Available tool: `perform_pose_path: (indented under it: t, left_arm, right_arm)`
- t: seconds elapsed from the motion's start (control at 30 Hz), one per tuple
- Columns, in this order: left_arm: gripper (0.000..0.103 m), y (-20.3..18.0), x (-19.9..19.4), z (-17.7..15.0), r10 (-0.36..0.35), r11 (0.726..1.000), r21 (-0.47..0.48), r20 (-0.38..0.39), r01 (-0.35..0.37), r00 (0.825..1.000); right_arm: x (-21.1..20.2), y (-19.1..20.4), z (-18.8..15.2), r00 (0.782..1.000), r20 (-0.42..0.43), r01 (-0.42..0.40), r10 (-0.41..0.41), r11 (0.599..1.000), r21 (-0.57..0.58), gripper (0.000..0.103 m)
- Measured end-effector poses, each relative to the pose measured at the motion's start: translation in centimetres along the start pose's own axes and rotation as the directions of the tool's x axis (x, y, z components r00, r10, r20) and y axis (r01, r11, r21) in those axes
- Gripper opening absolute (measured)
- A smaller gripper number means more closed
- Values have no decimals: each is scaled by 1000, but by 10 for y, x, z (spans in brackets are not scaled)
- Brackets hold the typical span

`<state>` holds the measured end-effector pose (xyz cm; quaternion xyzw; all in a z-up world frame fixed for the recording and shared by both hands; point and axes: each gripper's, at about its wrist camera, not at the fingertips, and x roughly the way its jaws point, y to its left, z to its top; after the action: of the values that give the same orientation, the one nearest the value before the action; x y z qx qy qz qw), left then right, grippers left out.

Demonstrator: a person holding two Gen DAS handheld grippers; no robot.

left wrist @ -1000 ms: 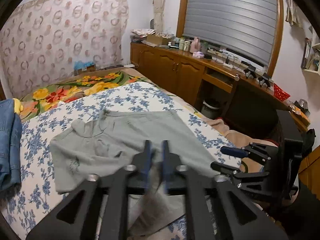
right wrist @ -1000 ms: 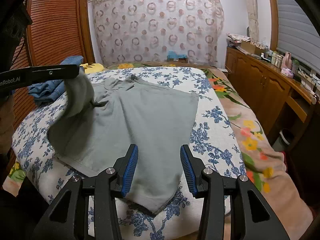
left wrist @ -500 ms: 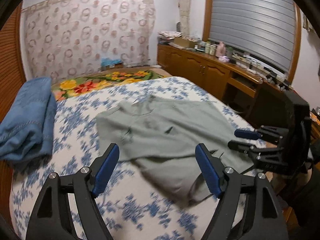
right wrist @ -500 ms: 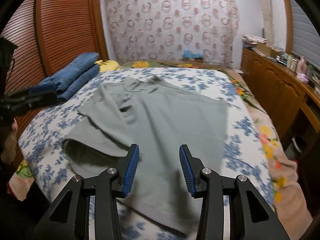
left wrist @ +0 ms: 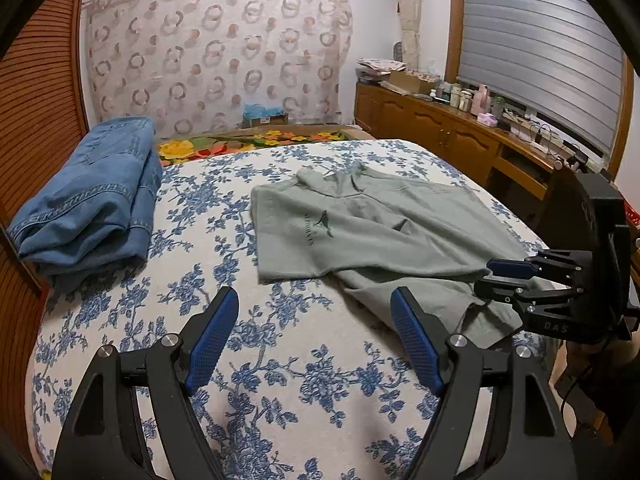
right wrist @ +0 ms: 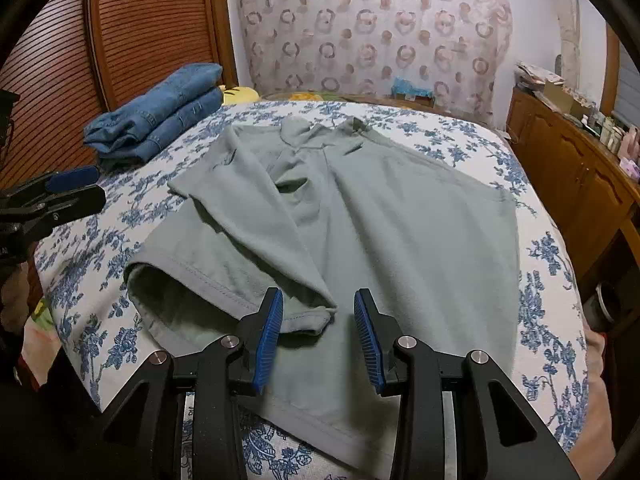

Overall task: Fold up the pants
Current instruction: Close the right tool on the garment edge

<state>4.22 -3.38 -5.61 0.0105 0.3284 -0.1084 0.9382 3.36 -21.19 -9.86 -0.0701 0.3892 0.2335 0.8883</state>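
Observation:
Grey-green shorts (right wrist: 400, 224) lie on the bed, one leg folded over the other; they also show in the left wrist view (left wrist: 360, 228), with a small dark logo facing up. My right gripper (right wrist: 318, 320) is open, hovering just above the folded leg's hem corner near the bed's front edge. It also appears at the right in the left wrist view (left wrist: 504, 276). My left gripper (left wrist: 316, 332) is open and empty over bare bedspread, left of the shorts. It shows at the left edge of the right wrist view (right wrist: 76, 188).
The bed has a blue-flowered white cover (left wrist: 280, 360). Folded blue jeans (left wrist: 92, 200) lie at the bed's far left, by a wooden slatted door (right wrist: 152, 28). A wooden sideboard (left wrist: 460, 140) with bottles runs along the right wall. A patterned curtain (left wrist: 220, 52) hangs behind.
My left gripper opened, let go of the shorts leg it was lifting, and pulled back left. The leg now lies folded across the shorts. My right gripper moved closer to the hem.

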Motion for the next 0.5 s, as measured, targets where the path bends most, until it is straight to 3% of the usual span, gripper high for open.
perform_pose_path:
  t: [0.3, 0.5]
  left_arm:
    - [79, 3, -5, 0, 13, 1000, -3, 11, -13, 1000]
    - [79, 1, -8, 2, 20, 1000, -3, 17, -20, 1000]
  right_arm:
    - [3, 9, 2, 1000, -4, -10, 10, 999, -43, 13]
    - [-7, 10, 1, 999, 43, -21, 23, 999, -40, 6]
